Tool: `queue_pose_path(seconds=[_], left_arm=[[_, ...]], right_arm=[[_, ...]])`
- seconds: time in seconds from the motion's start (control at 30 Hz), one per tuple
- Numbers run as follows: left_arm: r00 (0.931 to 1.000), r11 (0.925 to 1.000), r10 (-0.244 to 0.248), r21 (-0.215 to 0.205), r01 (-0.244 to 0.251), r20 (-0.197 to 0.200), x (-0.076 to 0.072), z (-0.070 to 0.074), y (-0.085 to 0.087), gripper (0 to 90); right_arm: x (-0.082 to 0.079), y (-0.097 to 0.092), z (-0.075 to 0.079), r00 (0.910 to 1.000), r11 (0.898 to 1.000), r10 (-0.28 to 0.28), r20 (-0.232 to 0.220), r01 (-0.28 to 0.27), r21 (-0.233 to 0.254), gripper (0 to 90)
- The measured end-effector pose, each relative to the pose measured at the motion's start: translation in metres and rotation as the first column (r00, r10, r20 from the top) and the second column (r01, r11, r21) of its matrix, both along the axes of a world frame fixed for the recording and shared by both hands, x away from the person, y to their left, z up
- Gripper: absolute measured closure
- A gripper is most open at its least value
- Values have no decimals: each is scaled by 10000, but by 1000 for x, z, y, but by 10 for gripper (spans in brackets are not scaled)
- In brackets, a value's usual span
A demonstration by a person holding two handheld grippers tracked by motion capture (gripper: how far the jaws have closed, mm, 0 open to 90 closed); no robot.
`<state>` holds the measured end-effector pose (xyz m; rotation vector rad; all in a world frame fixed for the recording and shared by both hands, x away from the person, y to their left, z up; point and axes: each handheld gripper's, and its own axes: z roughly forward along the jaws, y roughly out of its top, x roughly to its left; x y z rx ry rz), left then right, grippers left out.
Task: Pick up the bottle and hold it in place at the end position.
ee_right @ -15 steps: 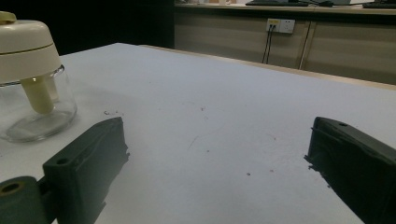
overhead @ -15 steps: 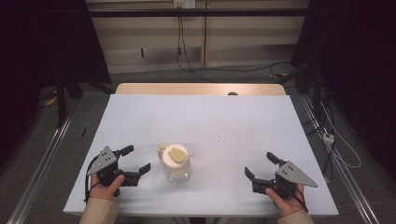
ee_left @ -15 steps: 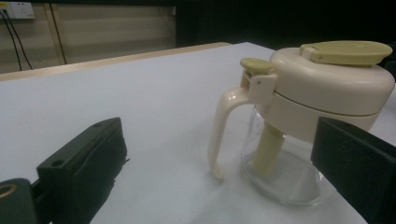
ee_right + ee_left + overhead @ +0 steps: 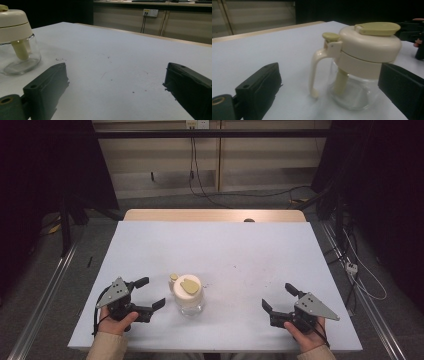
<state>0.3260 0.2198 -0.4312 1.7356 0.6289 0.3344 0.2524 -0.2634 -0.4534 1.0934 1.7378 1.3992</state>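
A small glass jar with a cream lid and a cream handle stands upright near the front of the white table. In the left gripper view the jar is close ahead, its handle turned toward the camera. My left gripper rests open just left of the jar, held by a hand. My right gripper is open at the front right, well apart from the jar, nothing between its jaws. The right gripper view has the jar at its far left.
A wooden strip runs along the table's far edge. Cables and a wall socket lie beyond it on the floor and wall. Metal rails flank both sides of the table. Small dark specks mark the surface right of the jar.
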Motion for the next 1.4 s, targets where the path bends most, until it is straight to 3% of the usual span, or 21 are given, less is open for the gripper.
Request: queue_pose_path(seconds=[0.2, 0.5, 0.9, 1.4], left_arm=[[9979, 9981, -621, -55, 620, -190, -4, 3, -9, 58], [9937, 9941, -1078, 77, 1081, -316, -8, 4, -20, 95], [9900, 9894, -1256, 655, 1297, -642, -8, 0, -32, 160], [9923, 9873, -1040, 1135, 1111, -674, -8, -3, -45, 182]], right_arm=[[0, 0, 0, 10000, 10000, 40, 16, -40, -34, 42], [0, 0, 0, 10000, 10000, 46, -10, -46, -54, 45], [1, 2, -1, 10000, 10000, 62, -43, -62, -59, 47], [1, 2, 0, 9999, 10000, 77, -70, -77, -60, 50]])
